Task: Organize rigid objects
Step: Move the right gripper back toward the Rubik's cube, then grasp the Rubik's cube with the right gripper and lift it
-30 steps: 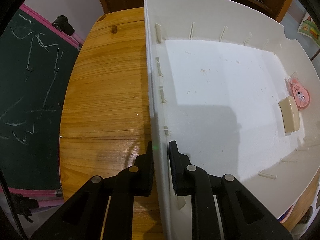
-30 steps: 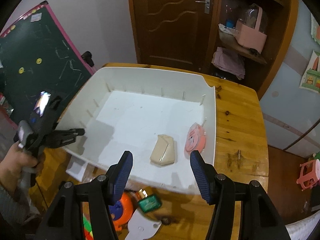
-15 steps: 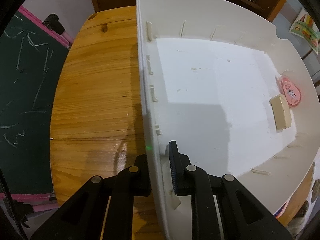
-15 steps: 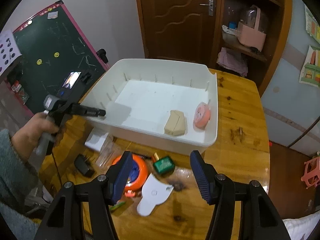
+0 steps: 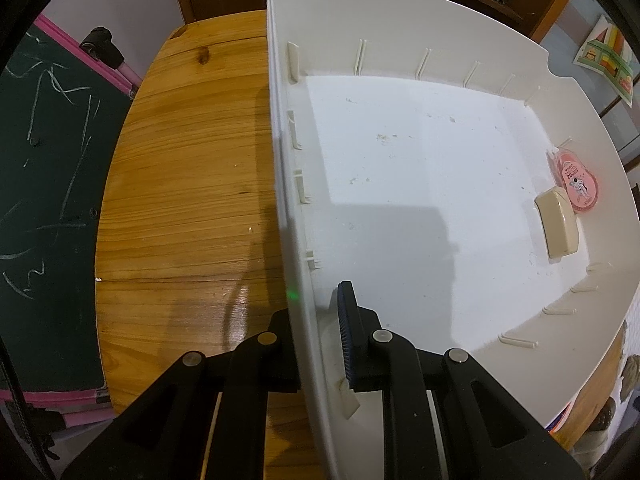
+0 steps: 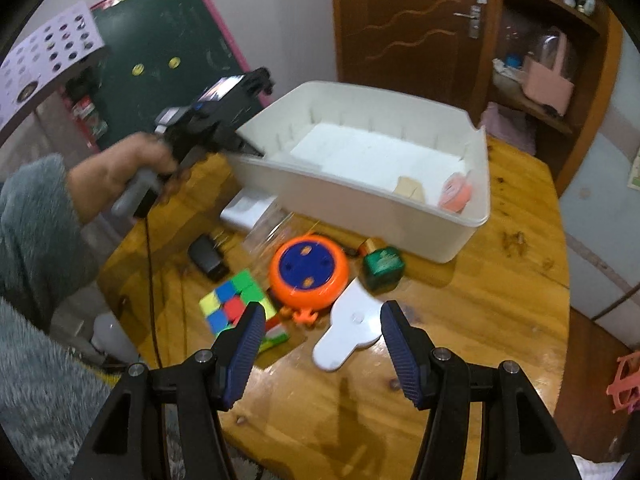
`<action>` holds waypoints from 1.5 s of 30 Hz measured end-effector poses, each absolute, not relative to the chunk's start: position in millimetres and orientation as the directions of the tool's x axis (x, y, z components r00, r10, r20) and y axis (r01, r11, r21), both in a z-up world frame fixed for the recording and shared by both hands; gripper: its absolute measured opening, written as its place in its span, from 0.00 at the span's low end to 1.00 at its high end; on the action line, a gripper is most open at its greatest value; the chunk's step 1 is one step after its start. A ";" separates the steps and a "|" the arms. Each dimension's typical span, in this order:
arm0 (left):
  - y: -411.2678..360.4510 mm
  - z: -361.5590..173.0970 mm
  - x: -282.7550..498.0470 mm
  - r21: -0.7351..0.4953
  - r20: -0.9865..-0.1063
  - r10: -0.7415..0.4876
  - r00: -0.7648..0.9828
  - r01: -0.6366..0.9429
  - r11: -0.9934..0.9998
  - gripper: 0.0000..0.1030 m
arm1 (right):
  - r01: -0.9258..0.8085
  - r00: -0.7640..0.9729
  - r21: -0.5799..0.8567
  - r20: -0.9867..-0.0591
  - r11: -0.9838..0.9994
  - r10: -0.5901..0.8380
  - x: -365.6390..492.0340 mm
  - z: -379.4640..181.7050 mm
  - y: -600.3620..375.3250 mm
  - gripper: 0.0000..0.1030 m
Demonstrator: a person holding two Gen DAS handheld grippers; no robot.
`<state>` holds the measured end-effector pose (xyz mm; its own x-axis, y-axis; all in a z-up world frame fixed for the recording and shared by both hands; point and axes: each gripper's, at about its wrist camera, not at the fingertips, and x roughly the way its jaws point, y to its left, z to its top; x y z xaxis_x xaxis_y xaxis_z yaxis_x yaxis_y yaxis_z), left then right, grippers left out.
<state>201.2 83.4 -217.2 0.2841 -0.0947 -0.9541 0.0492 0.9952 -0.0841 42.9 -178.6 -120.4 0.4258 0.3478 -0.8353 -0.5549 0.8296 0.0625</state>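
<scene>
Left gripper (image 5: 316,320) clamped on white plastic bin (image 5: 288,184) wall, outer finger half hidden, right gripper (image 6: 322,330) spread, empty, multicoloured puzzle cube (image 6: 234,304) partly covered.

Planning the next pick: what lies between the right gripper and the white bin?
In the right wrist view: white flat piece, orange round toy, green box.

Around you: round wooden table (image 6: 500,280), glossy under overhead light. Upper left, pink-framed green chalkboard (image 6: 160,60) against a pale wall. Top centre, dark brown panelled door (image 6: 404,20). Upper right, wooden shelving (image 6: 560,60) holding a pink basket (image 6: 548,84).
</scene>
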 end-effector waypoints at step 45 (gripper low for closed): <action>83.1 -218.8 200.7 -0.085 -0.954 -0.096 0.283 0.050 0.995 0.17 | -0.832 0.307 -0.099 -0.902 0.546 0.304 29.5 -205.2 -74.0 0.70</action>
